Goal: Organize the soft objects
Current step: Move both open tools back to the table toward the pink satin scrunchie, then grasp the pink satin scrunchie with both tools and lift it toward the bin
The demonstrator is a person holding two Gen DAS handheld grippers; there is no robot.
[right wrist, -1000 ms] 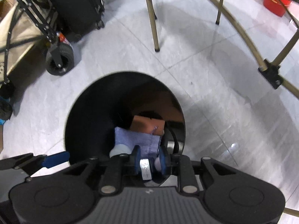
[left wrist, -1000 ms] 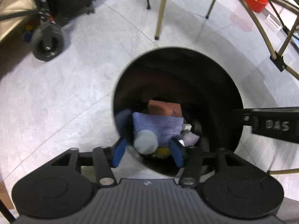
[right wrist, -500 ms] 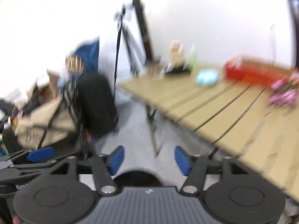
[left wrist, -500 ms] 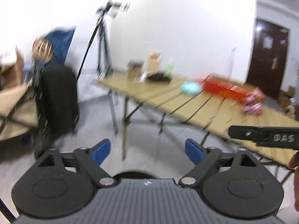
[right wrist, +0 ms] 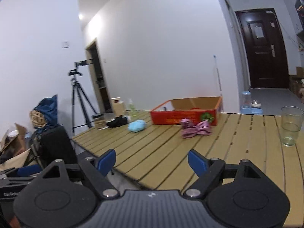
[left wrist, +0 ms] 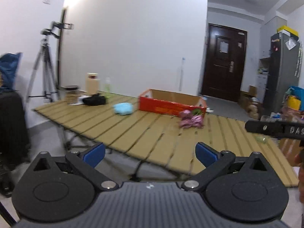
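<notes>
Both tools (left wrist: 150, 153) (right wrist: 152, 160) rose from the bin, opening empty; pink bundle (right wrist: 195, 128), perhaps cloth, lies well ahead.

near table edge: the slatted table (right wrist: 218, 152) is lying bare just ahead of both grippers, offering open passage across its front half
left gripper (left wrist: 150, 153): jaws are opening with nothing between them, hovering off the table's near edge
right gripper (right wrist: 152, 160): jaws are opening, empty, facing bare slats
mid-table: pink cloth (right wrist: 195, 130) and blue soft lump (right wrist: 137, 126) are sitting well apart, leaving a wide lane between them
far side: red box (right wrist: 184, 115) is blocking the way just behind the pink cloth
right side: a drinking glass (right wrist: 290, 126) is standing upright, narrowing that flank
far left corner: jars, a bottle and a black cloth (left wrist: 94, 100) are crowding together
</notes>
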